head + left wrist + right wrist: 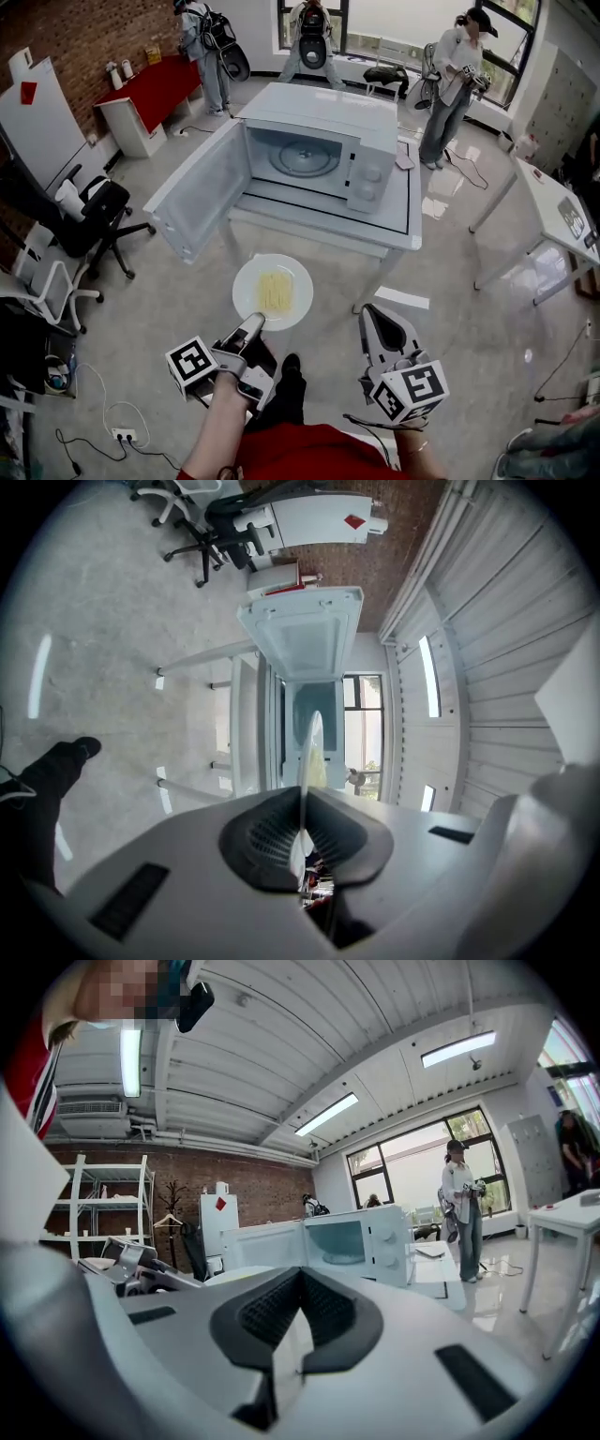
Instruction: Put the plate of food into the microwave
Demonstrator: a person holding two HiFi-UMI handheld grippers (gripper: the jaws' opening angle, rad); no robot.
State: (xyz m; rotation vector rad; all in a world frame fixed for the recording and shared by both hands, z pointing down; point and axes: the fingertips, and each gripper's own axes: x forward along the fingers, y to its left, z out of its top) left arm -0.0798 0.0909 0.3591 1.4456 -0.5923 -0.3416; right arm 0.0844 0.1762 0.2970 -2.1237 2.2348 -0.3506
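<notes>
Head view: the left gripper (255,323) pinches the near rim of a white plate (248,291) of noodles (274,292) between its jaws, holding it in the air in front of the microwave (319,155). The microwave stands on the white surface (394,230) with its door (197,192) swung wide. The right gripper (375,319) hangs beside the plate, its jaws pressed together on nothing.
</notes>
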